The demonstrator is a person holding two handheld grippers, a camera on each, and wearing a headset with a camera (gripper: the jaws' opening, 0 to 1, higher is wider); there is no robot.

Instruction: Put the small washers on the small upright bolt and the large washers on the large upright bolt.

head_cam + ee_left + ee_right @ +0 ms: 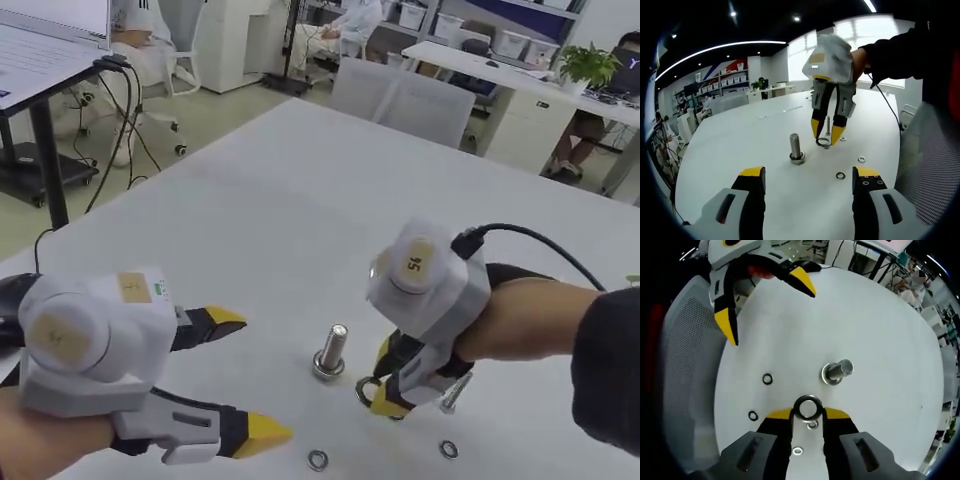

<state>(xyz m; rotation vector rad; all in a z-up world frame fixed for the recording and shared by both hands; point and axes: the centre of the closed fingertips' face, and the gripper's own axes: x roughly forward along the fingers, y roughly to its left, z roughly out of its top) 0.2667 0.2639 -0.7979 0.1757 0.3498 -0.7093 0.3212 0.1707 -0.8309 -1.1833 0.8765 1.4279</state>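
1. Steel, thin and rigid, the large washer (808,397) is clamped by its rim in the right gripper (808,415), whose jaws are closed across it, just above the table (300,200).
2. It hangs near the large upright bolt (837,371), not yet over it.
3. I judge it light and slick: pinched at the edge it can swivel or slip, so a firm, level hold suits threading the hole.
4. Left gripper (245,375) stands with its jaws spread and empty, well apart from the bolt.
5. Small washers (318,460) lie flat nearby; they probably need lifting by the rim.
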